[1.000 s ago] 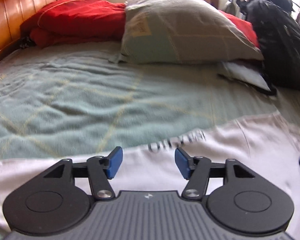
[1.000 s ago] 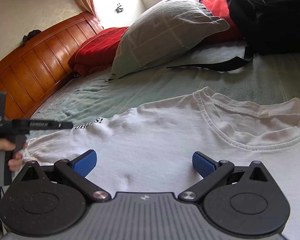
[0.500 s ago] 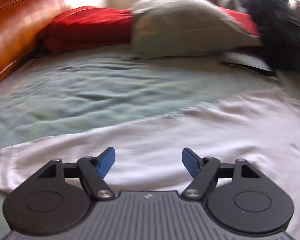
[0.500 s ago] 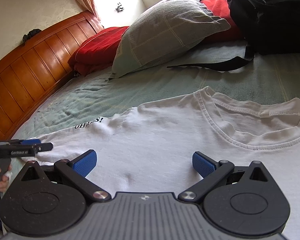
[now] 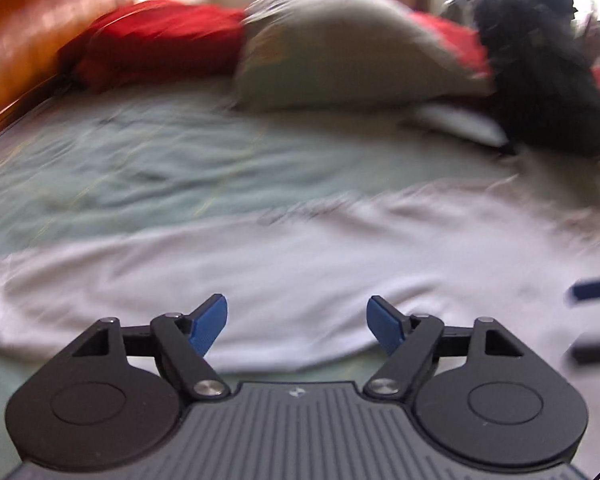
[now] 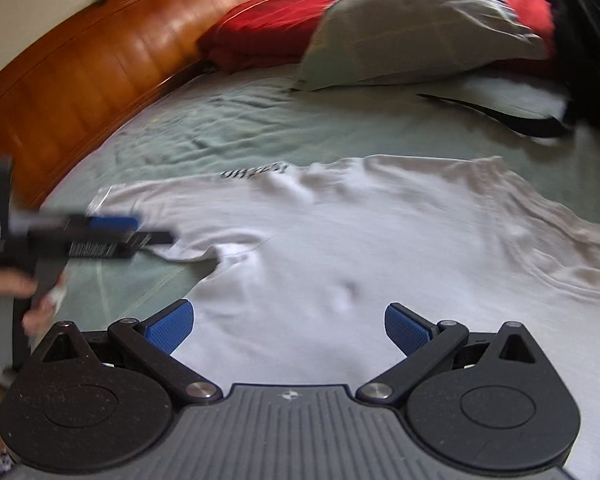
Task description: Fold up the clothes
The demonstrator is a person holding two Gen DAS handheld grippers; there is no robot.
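Note:
A white T-shirt (image 5: 300, 264) lies spread flat on the green bedspread (image 5: 140, 168). Black print (image 6: 256, 172) shows at its far edge and the collar (image 6: 560, 272) lies to the right. My left gripper (image 5: 298, 316) hovers low over the shirt's near edge, its jaws opening with nothing between them. In the right wrist view the left gripper (image 6: 140, 230) sits at the tip of the short sleeve (image 6: 196, 248), with a hand on its handle. My right gripper (image 6: 288, 326) stands open above the shirt's body (image 6: 380, 240), with nothing in it. One of its blue fingertips (image 5: 592, 288) shows at the right edge of the left wrist view.
A grey pillow (image 6: 420, 28) and a red blanket (image 6: 268, 24) lie at the head of the bed against the wooden headboard (image 6: 80, 80). A black backpack (image 5: 540, 80) sits at the back right, and its strap (image 6: 500, 116) trails onto the bedspread.
The left gripper's jaws have widened and it has drawn back toward the shirt's edge. The right wrist view has swung left and rolled, bringing the sleeve and the left gripper into view.

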